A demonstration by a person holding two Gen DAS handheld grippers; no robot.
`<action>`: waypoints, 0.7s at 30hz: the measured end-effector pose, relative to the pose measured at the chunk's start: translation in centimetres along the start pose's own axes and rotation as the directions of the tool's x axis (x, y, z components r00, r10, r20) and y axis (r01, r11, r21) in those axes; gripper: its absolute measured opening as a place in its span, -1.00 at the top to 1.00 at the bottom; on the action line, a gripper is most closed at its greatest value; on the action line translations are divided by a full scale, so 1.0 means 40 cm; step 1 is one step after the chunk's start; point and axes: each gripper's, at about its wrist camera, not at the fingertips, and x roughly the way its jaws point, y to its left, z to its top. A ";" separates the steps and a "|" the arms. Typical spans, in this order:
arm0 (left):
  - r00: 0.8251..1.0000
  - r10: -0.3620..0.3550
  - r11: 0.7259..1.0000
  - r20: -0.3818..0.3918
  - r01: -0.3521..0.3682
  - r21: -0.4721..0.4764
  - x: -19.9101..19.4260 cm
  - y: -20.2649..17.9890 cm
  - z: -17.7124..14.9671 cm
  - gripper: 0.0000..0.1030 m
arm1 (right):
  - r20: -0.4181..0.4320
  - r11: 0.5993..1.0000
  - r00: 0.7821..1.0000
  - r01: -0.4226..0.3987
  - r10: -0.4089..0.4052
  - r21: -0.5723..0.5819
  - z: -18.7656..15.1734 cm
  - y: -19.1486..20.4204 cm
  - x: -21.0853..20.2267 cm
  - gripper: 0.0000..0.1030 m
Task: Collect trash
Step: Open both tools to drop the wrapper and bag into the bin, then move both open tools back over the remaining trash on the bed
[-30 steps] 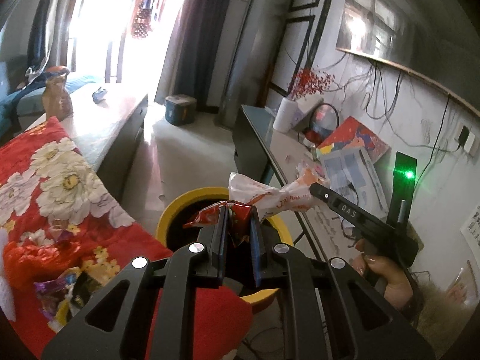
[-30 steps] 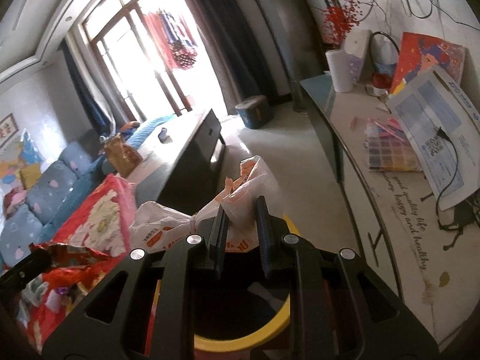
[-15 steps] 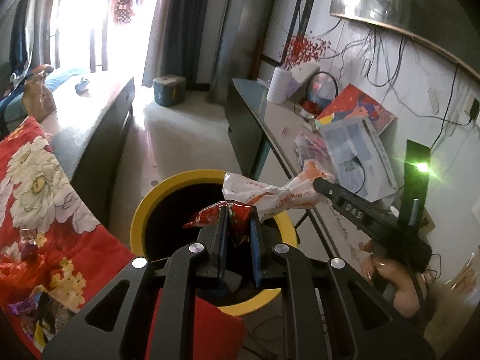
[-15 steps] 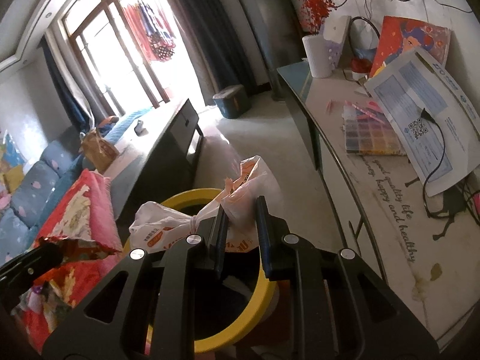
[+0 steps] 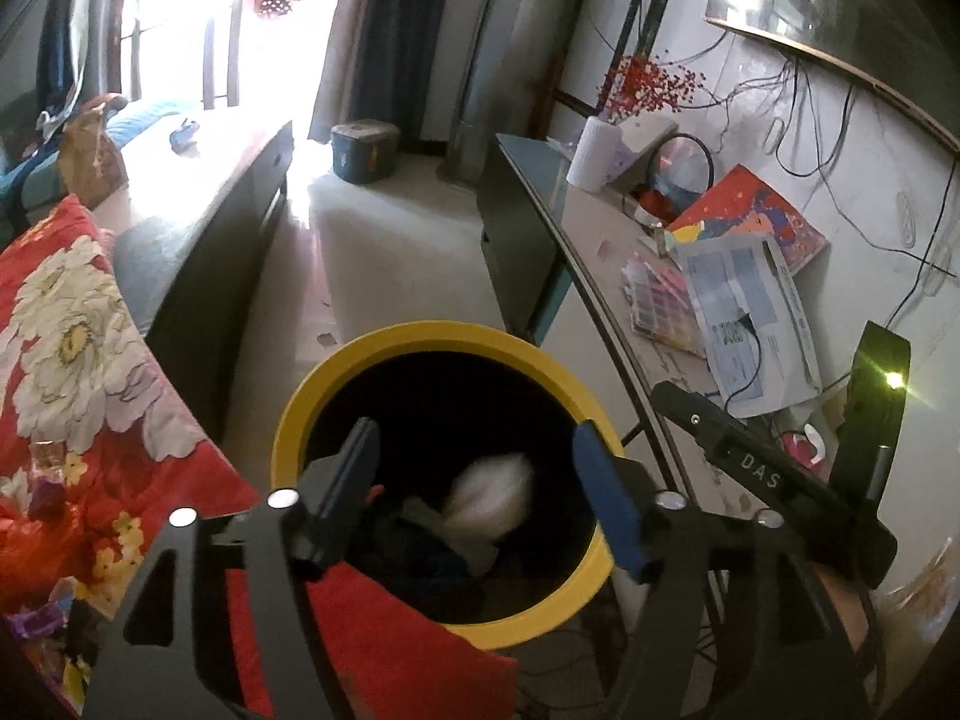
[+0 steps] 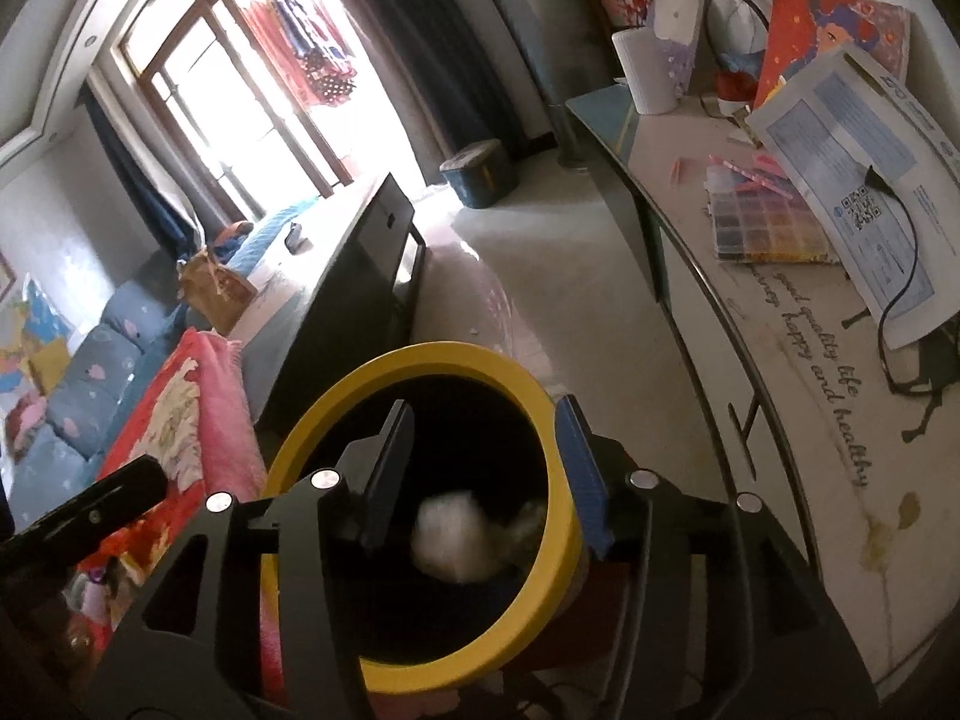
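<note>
A yellow-rimmed black bin point(image 5: 420, 336) point(image 6: 468, 360) stands on the floor right under both grippers. My left gripper point(image 5: 480, 480) hovers over its mouth, its jaws opening with nothing between them. A blurred white wrapper point(image 5: 492, 498) is inside the bin below it. My right gripper point(image 6: 486, 450) also hangs over the bin, jaws opening and holding nothing; the white wrapper point(image 6: 450, 534) shows as a blur inside. The right gripper's body point(image 5: 762, 468) appears at the right of the left wrist view. The red wrapper is hidden in the dark bin.
A red flowered blanket point(image 5: 78, 360) with more wrappers point(image 5: 36, 618) lies left of the bin. A long side table point(image 6: 810, 300) with papers, a bead box and cables runs along the right. A dark low cabinet point(image 6: 372, 276) stands behind the bin; pale floor lies between them.
Both grippers sank toward the bin and opened. The red wrapper left the left jaws and the white wrapper left the right jaws; the white one now shows inside the bin.
</note>
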 end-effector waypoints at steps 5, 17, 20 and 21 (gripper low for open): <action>0.999 0.012 0.999 0.051 -0.010 -0.040 -0.062 0.027 -0.008 -0.67 | 0.011 1.000 1.000 -0.026 0.026 -0.011 0.000 0.020 -0.019 0.00; 0.980 0.112 0.991 0.165 -0.099 -0.085 -0.226 0.075 -0.044 -0.80 | 0.006 0.984 0.991 -0.136 0.137 -0.116 -0.019 0.134 -0.069 -0.28; 0.974 0.122 0.989 0.189 -0.104 -0.104 -0.262 0.087 -0.052 -0.80 | 0.006 0.979 0.988 -0.152 0.154 -0.137 -0.025 0.159 -0.080 -0.30; 0.971 0.129 0.988 0.200 -0.108 -0.113 -0.278 0.093 -0.057 -0.80 | 0.006 0.976 0.987 -0.158 0.160 -0.148 -0.027 0.170 -0.085 -0.30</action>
